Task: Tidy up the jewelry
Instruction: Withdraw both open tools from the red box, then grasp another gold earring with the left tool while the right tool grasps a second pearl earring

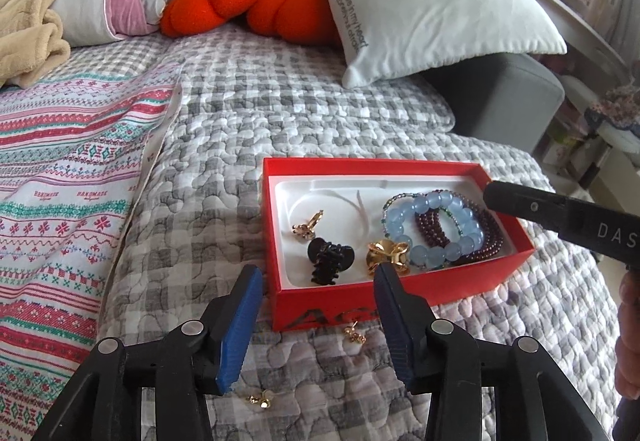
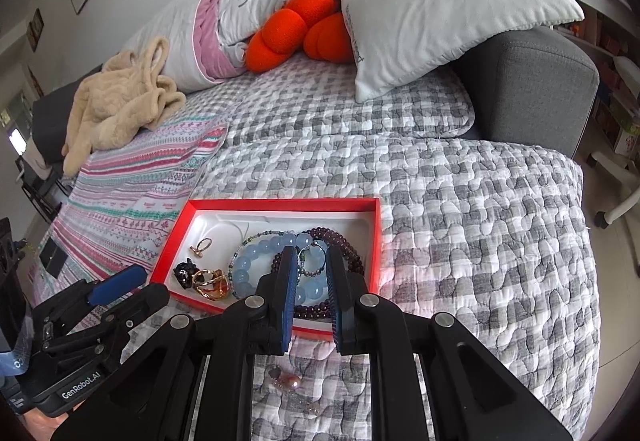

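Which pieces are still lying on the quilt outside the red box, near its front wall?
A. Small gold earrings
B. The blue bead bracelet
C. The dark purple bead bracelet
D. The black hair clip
A. Two small gold earrings lie on the quilt in front of the red box, while the blue bracelet, black clip and purple bracelet sit inside it.

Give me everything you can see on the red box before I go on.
The red box is a shallow, open rectangular tray, cardboard by its look, with a white moulded liner and dark lettering on its near wall. It lies flat on the grey checked quilt. Inside lie a blue bead bracelet, dark purple beads, a gold ring, a black clip and a gold ornament.
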Available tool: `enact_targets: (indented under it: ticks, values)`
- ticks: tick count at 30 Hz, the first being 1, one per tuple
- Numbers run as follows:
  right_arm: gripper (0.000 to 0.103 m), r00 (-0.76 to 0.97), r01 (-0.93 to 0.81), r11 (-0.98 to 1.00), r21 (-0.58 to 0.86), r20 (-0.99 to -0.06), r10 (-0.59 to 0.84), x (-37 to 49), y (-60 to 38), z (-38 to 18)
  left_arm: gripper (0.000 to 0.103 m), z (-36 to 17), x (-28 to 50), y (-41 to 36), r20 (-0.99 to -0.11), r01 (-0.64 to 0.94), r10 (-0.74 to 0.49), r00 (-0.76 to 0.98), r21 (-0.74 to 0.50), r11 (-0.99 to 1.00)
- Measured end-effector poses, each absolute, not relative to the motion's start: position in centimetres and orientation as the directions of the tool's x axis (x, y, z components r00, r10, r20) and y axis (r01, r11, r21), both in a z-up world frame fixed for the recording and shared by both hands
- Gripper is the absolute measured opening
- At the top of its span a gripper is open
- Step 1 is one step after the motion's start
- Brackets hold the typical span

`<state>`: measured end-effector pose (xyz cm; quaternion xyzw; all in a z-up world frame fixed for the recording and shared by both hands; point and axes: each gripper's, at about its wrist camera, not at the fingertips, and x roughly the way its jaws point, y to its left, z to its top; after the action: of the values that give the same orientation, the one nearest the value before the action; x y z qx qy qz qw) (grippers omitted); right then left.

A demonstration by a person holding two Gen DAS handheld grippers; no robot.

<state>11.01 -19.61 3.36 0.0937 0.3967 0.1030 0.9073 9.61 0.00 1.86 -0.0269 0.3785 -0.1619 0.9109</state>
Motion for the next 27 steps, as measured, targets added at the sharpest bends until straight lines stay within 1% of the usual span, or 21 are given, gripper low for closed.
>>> enact_targets:
  ticks: [1, 3, 4, 5, 10, 12, 14, 16, 21, 27]
  values:
    - [0.017, 0.663, -0.120, 0.954, 0.274, -0.693, 0.283, 11.2, -19.7, 3.3, 0.054, 1.8, 9.6, 0.1, -0.684, 0.272, -0.312, 0.660, -0.170, 0.947]
    - [0.024, 0.652, -0.114, 0.946, 0.303, -0.696, 0.301, 11.5, -19.9, 3.1, 0.058, 1.6, 9.7, 0.2, -0.689, 0.268, -0.306, 0.656, -0.167, 0.949]
    - [0.032, 0.651, -0.104, 0.946, 0.306, -0.698, 0.298, 11.5, -20.1, 3.1, 0.059, 1.5, 9.6, 0.2, -0.691, 0.267, -0.306, 0.655, -0.167, 0.949]
    - [0.036, 0.650, -0.100, 0.947, 0.305, -0.700, 0.294, 11.4, -20.2, 3.1, 0.061, 1.5, 9.6, 0.3, -0.694, 0.267, -0.306, 0.652, -0.168, 0.949]
    - [0.037, 0.647, -0.103, 0.954, 0.283, -0.709, 0.280, 10.4, -20.7, 3.4, 0.073, 1.2, 9.2, 0.6, -0.705, 0.254, -0.294, 0.645, -0.165, 0.953]
    - [0.041, 0.645, -0.101, 0.956, 0.275, -0.714, 0.273, 9.7, -20.9, 3.4, 0.080, 1.0, 8.9, 0.9, -0.711, 0.244, -0.283, 0.644, -0.160, 0.957]
    - [0.053, 0.640, -0.096, 0.960, 0.263, -0.722, 0.262, 8.9, -21.1, 3.1, 0.084, 0.7, 8.6, 1.2, -0.721, 0.227, -0.263, 0.641, -0.149, 0.962]
    - [0.055, 0.633, -0.098, 0.965, 0.243, -0.733, 0.249, 8.2, -21.1, 2.9, 0.087, 0.3, 8.3, 1.5, -0.733, 0.206, -0.237, 0.637, -0.134, 0.969]
    - [0.056, 0.609, -0.115, 0.977, 0.180, -0.764, 0.213, 6.3, -20.9, 1.9, 0.091, -0.6, 7.4, 2.4, -0.756, 0.173, -0.179, 0.629, -0.087, 0.981]
    - [0.056, 0.579, -0.124, 0.983, 0.138, -0.794, 0.185, 4.5, -20.8, 0.7, 0.091, -1.1, 5.7, 2.9, -0.759, 0.203, -0.180, 0.625, -0.064, 0.977]
